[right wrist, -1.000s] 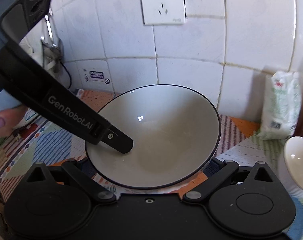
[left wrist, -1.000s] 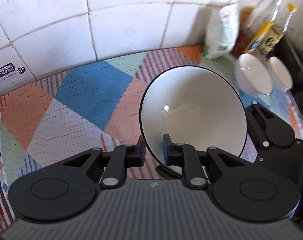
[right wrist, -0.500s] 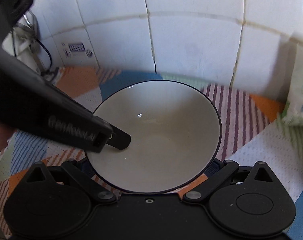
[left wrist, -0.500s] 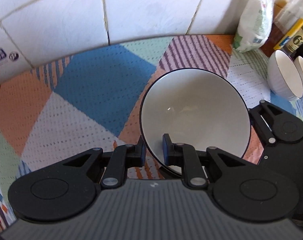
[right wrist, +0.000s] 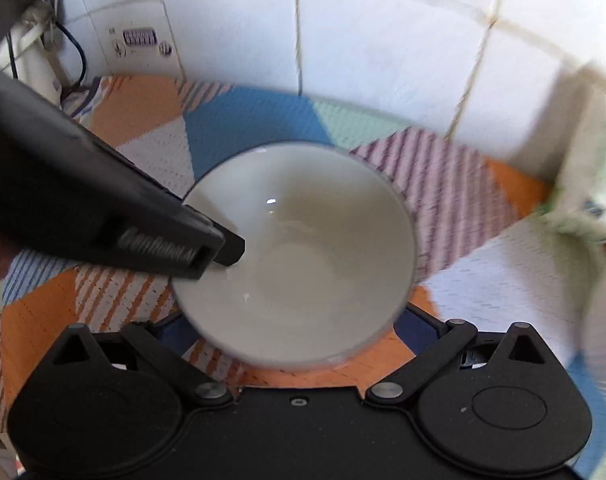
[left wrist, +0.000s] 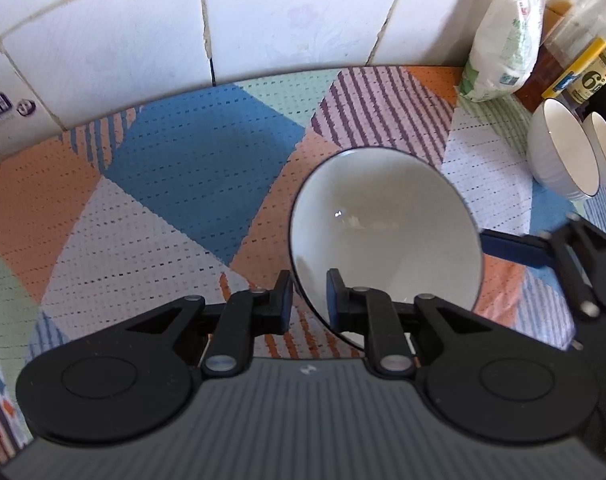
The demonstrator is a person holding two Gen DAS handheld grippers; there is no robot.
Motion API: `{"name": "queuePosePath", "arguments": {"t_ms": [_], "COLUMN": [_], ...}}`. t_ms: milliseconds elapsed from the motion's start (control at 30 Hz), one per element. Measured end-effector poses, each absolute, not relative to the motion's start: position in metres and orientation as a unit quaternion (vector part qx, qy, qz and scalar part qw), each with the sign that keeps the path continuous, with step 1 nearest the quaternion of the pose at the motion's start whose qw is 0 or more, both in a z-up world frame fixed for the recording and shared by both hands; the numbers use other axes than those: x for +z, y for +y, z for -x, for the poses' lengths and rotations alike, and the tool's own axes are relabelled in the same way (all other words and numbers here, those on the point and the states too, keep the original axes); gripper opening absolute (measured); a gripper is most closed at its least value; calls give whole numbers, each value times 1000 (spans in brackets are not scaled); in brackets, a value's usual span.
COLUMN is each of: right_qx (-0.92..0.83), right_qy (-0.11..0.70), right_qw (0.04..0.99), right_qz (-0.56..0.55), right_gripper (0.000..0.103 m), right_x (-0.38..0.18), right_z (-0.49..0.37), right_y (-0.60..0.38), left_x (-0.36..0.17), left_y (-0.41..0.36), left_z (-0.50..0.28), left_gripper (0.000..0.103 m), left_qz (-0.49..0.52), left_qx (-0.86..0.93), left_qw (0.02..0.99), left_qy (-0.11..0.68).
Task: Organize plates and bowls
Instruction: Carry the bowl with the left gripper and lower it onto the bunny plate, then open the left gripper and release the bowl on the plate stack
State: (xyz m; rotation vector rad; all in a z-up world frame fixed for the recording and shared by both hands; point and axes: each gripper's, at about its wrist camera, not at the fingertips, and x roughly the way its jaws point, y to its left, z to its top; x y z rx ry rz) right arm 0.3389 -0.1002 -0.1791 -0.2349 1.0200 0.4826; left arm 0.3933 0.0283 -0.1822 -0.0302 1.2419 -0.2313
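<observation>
Setting: white-tiled wall behind a worktop covered by a patchwork mat of blue, orange, mint and striped panels.

Item 1: large white bowl with dark rim. Position: directly ahead of both hand-held grippers, tilted, over the orange and striped patches of the mat. Whether its base touches the mat cannot be told.

Item 2: left hand-held gripper. State: jaws narrow, clamped on the near rim of the large bowl, one blue-padded finger outside the wall, the other inside. In the right wrist view its body enters from the left and its tip sits inside the bowl at the left rim.

Item 3: right hand-held gripper. State: jaws spread wide, a blue pad on each side of the bowl's lower wall; the bowl hides the contact points, so whether the pads press on it cannot be told. In the left wrist view one of its blue fingers reaches the bowl's right edge.

Item 4: two smaller white bowls, side by side, well to the right of the left hand-held gripper.

Item 5: white and green bag, against the wall, far right.

Item 6: bottles, just right of the bag, one with a yellow label.

Item 7: sticker on the wall tile, far left of the right hand-held gripper; dark cable beside it.
</observation>
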Motion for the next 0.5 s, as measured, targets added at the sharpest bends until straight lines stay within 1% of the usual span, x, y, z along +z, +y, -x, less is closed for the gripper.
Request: {"name": "queuePosePath", "arguments": {"t_ms": [167,267,333,467,500], "right_qx": [216,197,185,160,157], "right_qy": [442,414,393,356,352], "right_qw": [866,887,900,920,922], "right_qz": [87,58,33,12,9], "right_gripper": [102,102,102,101,100], "right_x": [-148,-129,-117,-98,-94], "right_z": [-305,-286,-275,-251,-244], "right_y": [-126,-148,-165,-194,-202], "left_x": [-155,-138,-126,-101,-96], "left_y": [19,14,11,-3,-8], "left_z": [-377,-364,-356,-341,-337], "left_gripper": [16,21,27,33,35], "left_qz": [-19,-29,-20,-32,-36], "left_qx": [-99,-94,-95,-93,-95], "left_qw": [821,830,834,842,843], "left_qy": [562,548,543,531,529]}}
